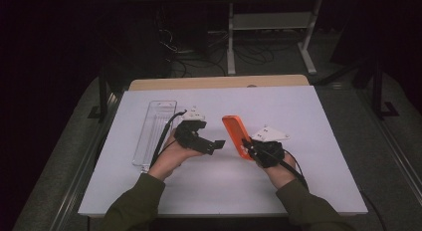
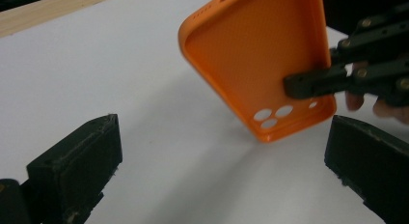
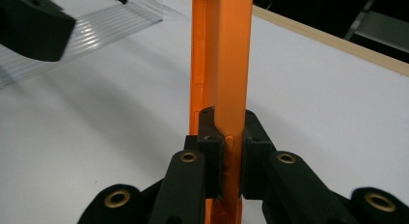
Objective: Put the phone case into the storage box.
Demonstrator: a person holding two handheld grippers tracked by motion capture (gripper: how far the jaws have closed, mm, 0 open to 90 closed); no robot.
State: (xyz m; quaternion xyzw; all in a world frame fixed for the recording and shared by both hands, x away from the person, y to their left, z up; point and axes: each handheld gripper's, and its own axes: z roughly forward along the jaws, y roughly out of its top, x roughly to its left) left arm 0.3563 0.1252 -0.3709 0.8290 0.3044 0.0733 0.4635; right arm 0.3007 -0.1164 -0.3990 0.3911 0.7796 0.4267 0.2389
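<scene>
An orange phone case (image 1: pixel 236 136) is held off the white table, tilted on its edge. My right gripper (image 1: pixel 247 145) is shut on its lower end near the camera holes; in the right gripper view both pads (image 3: pixel 212 151) press the thin case (image 3: pixel 222 64) from either side. In the left gripper view the hollow inside of the case (image 2: pixel 255 55) faces me, with the right gripper's jaw (image 2: pixel 313 81) across its lower corner. My left gripper (image 1: pixel 219 145) stands open just left of the case, nothing between its wide-apart jaws (image 2: pixel 217 175).
A clear plastic tray (image 1: pixel 154 132) lies on the white table top (image 1: pixel 298 111) at the left, behind my left hand; it also shows at upper left in the right gripper view (image 3: pixel 96 31). A wooden edge (image 1: pixel 219 82) runs along the table's far side.
</scene>
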